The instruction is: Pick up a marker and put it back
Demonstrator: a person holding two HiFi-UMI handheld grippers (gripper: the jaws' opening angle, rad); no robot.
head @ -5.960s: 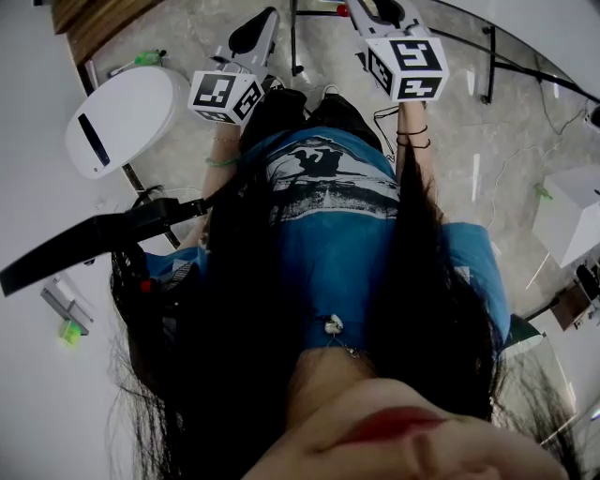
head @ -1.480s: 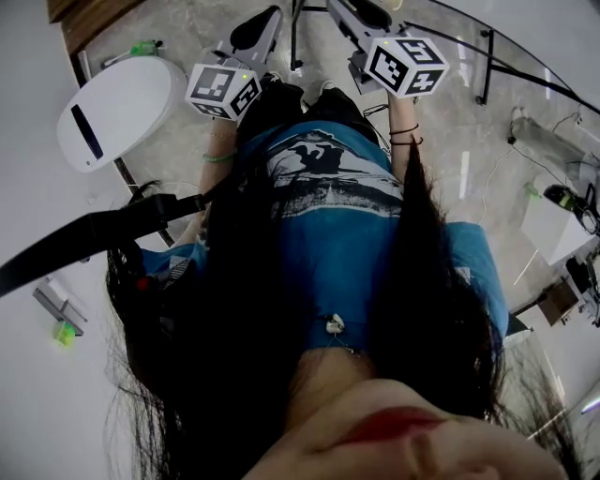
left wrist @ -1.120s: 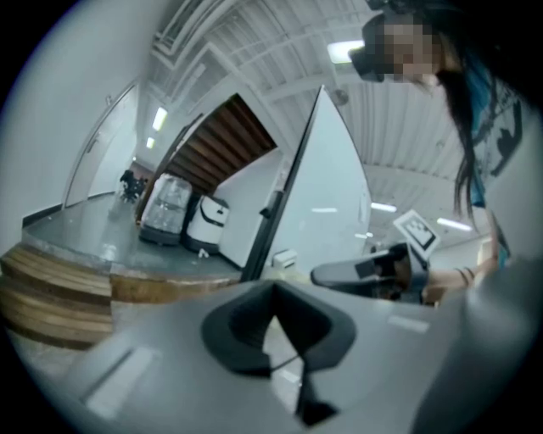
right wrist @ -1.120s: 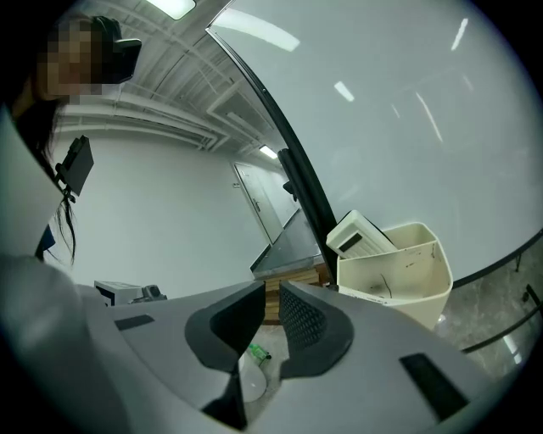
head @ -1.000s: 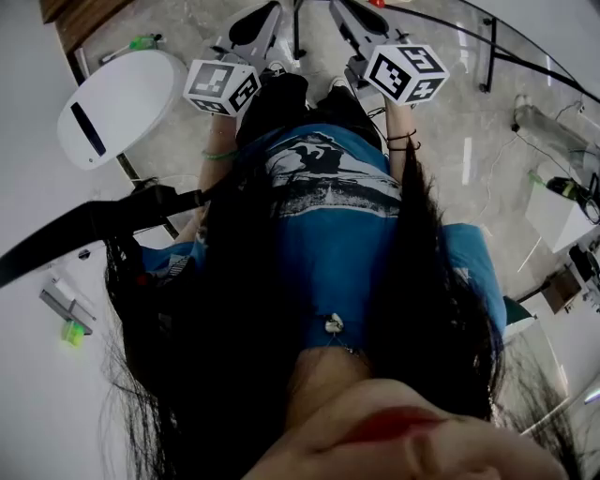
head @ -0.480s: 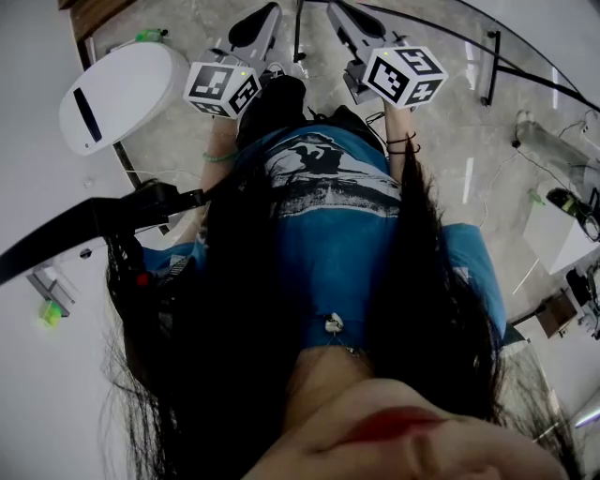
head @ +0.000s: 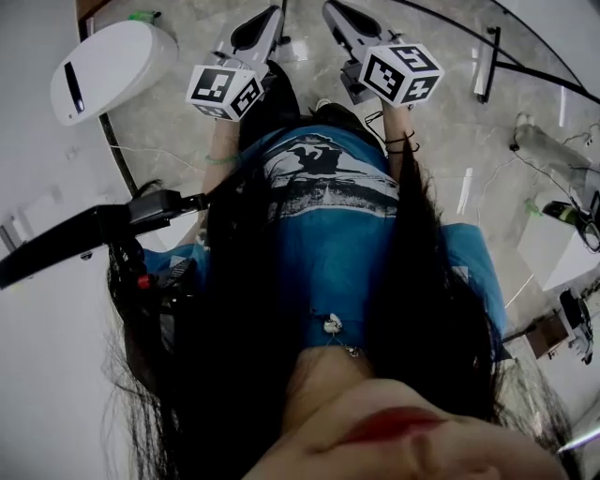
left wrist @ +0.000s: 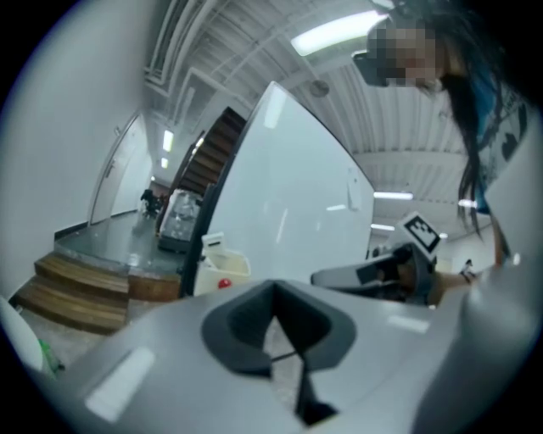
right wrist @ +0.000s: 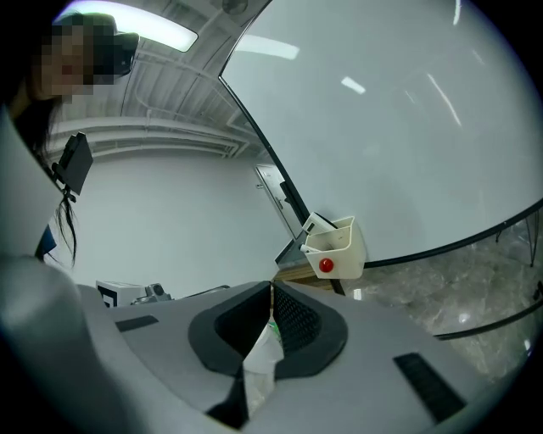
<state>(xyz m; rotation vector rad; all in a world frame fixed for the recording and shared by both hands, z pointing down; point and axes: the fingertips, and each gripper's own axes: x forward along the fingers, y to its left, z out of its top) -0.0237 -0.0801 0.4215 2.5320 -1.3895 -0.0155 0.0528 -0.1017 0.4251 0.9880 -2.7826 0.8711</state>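
Head view looks down on one person in a blue printed shirt [head: 328, 216] above a pale marble floor [head: 441, 141]. The person holds two grippers out ahead, the left gripper [head: 267, 19] and the right gripper [head: 336, 13], side by side and apart. Each carries one cube with square markers [head: 225, 91]. One white oval unit with a dark slot [head: 108, 56] stands at the upper left, with one small green thing [head: 141, 15] just beside its top edge. Whether that is the marker I cannot tell.

In the left gripper view, that gripper's two dark jaws are pressed together at the tips and pinch nothing. Beyond them stands one large white board [left wrist: 288, 195]. One white plastic holder [left wrist: 222, 269] sits at the board's lower left corner, with one red round thing [left wrist: 223, 283] on it. Wooden steps [left wrist: 68, 292] lie further left.

In the right gripper view, the jaws have just been closing and now meet at the tips, with no marker between them. A pale sliver with a green speck shows through the slit behind the pads; I cannot tell what it is. The single holder shows at the board's lower edge.
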